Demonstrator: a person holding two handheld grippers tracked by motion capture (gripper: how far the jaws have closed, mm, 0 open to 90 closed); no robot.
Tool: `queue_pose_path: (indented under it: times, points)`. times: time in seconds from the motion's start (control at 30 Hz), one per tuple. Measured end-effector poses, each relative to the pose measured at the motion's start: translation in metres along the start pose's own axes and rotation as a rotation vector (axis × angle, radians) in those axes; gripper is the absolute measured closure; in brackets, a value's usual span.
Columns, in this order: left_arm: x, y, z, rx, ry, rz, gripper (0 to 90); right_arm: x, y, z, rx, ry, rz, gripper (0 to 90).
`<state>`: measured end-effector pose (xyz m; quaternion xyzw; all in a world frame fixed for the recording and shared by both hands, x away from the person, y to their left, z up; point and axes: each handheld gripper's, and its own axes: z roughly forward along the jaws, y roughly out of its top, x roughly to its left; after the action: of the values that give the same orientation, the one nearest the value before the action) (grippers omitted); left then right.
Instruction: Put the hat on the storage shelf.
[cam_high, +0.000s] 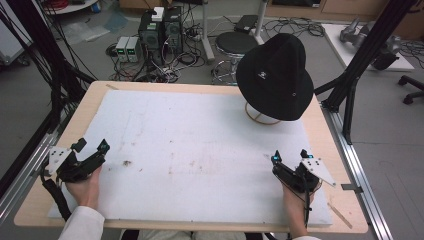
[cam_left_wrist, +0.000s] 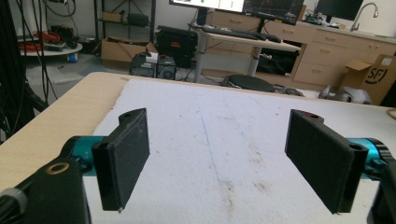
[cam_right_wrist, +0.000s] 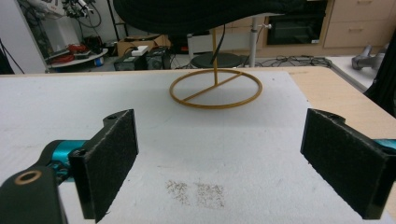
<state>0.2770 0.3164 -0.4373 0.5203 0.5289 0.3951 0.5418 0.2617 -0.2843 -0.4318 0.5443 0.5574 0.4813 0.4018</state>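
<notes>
Both grippers held wide open, nothing gripped.
Left gripper (cam_high: 91, 147) and right gripper (cam_high: 290, 155) are seen near the white foam mat's (cam_high: 200, 145) front corners; black hat (cam_high: 276, 75) is perched on a wire stand (cam_right_wrist: 215, 88) well apart.

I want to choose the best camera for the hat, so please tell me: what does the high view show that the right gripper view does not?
High view alone: the whole black hat with its crown and small logo, both hands, and the left claw near the table's left edge. Right gripper view alone: the stand's gold ring base seen in full with its crossbar, and the right claw open, close up. Both share: the white mat, the hat's brim, the stand.
</notes>
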Motion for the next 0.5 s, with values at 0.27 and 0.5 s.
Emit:
queue_pose_path:
  times: [0.27,0.5]
  points:
    - [-0.0012,0.0001,0.0001,0.0,-0.005,0.003,22.1,0.0006,-0.002,0.0007,0.015,0.0,0.009,10.2]
    - [-0.0008,-0.0001,0.0009,0.004,-0.007,-0.001,22.1,0.0,-0.0045,0.0027,0.04,-0.001,0.001,10.2]
